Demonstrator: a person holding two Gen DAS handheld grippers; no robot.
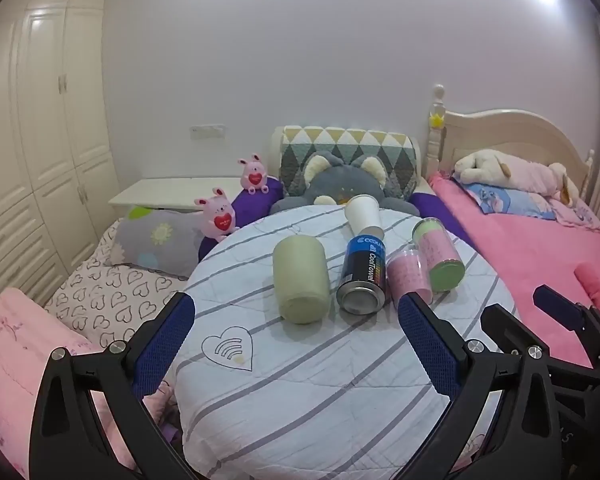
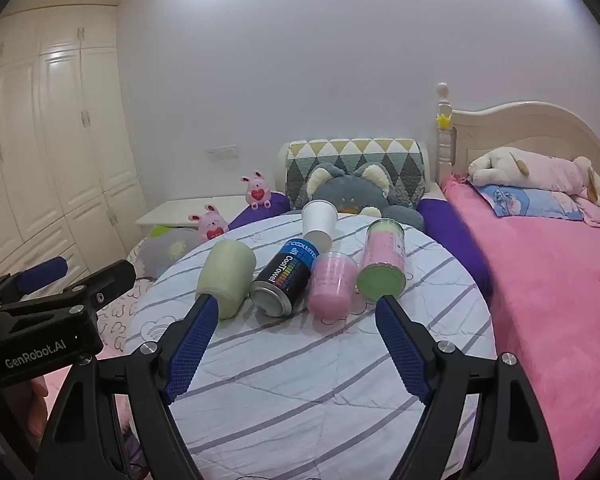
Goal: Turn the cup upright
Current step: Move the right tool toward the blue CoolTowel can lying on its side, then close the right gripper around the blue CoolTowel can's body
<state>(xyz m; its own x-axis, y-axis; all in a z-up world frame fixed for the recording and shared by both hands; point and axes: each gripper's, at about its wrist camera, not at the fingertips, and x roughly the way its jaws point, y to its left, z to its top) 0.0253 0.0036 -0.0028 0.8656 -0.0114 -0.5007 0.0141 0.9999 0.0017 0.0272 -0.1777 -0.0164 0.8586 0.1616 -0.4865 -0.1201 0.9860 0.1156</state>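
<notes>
Both grippers, left gripper (image 1: 296, 340) and right gripper (image 2: 296, 344), hold their jaws wide apart, gripping nothing. Ahead on the striped table (image 1: 320, 380), 5 containers lie tipped; the white cup (image 1: 363, 214), probably paper, lies farthest back, well beyond both.

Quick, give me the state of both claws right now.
Left claw: open, holding nothing, short of the cups.
Right claw: open, holding nothing.

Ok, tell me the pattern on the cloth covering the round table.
The tablecloth is white with grey stripes and an outlined heart motif, clearest in the left wrist view.
</notes>
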